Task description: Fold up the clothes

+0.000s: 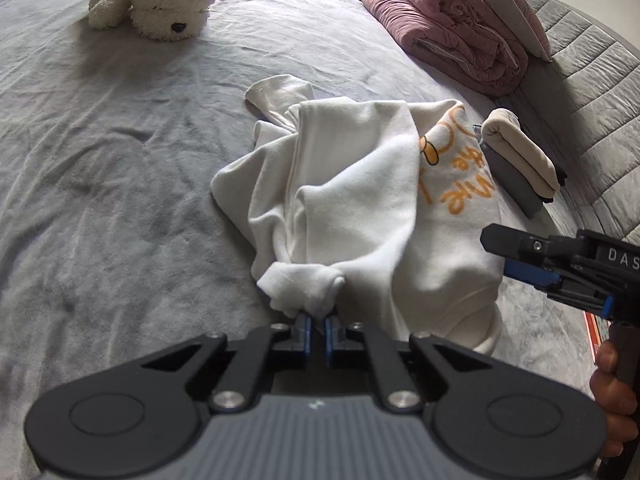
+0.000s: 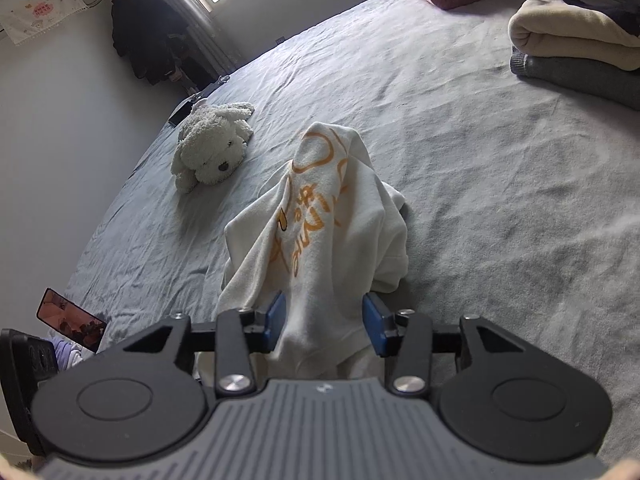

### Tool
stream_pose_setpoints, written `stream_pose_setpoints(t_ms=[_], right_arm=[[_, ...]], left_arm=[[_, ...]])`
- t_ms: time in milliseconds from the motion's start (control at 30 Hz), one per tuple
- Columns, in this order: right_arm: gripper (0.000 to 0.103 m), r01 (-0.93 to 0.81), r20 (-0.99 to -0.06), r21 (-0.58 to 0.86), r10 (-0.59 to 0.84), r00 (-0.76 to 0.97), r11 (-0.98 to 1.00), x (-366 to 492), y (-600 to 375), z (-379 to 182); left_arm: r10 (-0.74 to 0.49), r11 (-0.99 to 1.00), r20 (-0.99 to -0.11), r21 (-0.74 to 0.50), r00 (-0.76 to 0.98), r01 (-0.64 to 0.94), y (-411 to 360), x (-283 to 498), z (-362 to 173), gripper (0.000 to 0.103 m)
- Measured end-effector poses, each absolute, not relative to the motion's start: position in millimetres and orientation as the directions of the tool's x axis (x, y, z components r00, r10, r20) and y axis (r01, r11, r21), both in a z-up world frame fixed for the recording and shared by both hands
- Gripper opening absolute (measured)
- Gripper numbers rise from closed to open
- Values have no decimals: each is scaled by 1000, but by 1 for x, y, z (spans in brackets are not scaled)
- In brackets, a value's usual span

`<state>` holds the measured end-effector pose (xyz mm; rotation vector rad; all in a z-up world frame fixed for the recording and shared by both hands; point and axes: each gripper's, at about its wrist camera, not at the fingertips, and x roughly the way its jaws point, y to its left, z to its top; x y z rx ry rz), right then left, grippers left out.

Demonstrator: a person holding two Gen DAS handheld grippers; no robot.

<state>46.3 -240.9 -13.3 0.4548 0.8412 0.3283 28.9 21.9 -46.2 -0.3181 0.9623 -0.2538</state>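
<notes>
A white sweatshirt with orange print (image 1: 360, 184) lies crumpled on the grey bed sheet (image 1: 100, 184). My left gripper (image 1: 318, 320) is shut on a bunched edge of the sweatshirt at its near end. My right gripper (image 2: 326, 322) is open, its blue pads (image 2: 276, 320) standing either side of a raised fold of the sweatshirt (image 2: 320, 232); the cloth lies between them unpinched. The right gripper also shows in the left wrist view (image 1: 520, 256), at the sweatshirt's right edge.
A white plush dog (image 1: 160, 4) lies at the far side of the bed. A stack of folded clothes, cream on grey (image 1: 520, 160), sits to the right. A rolled pink quilt (image 1: 448, 28) and padded headboard (image 1: 592, 92) lie beyond. A phone (image 2: 70, 318) stands at the bed's left edge.
</notes>
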Motion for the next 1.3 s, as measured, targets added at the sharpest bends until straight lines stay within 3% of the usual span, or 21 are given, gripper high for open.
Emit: stream_pose_setpoints(t_ms=[167,433,600,733,800,867,933,1033,1300], right_arm=[[51,-56,-641,517,430,636,854,49,-249,-16],[51,-23,-665,505,406,627,863,55,-248,-25],[51,-15,-677,488,389,625,873,62,-246,-32],[51,-8,-688,476,378,620,879,67,-245,-36],[51,-10,-686,474,376,622,881,70,-246,-36],[53,-19,-681,466,372,630,884,72,-246,-34],[55,-27,-676,461,371,637,887,73,-245,-33],[57,-34,-670,466,378,639,884,76,-245,-35],[57,-22,-710,460,382,591,888,84,-234,-52]], left_arm=[[-244,955,-723,-296,646,29,39,37,-28,6],[24,993,-599,-76,800,-88,59,68,-7,5],[63,990,-585,-64,809,-123,68,82,-11,5],[8,988,-621,-114,784,-100,67,77,-9,5],[-26,984,-633,-151,774,-91,69,71,-6,13],[-65,980,-649,-186,758,-76,73,66,-5,42],[-108,971,-674,-231,731,-69,77,59,-5,52],[-200,946,-706,-319,679,-54,83,48,-7,62],[-434,858,-743,-514,509,-19,68,40,-36,73]])
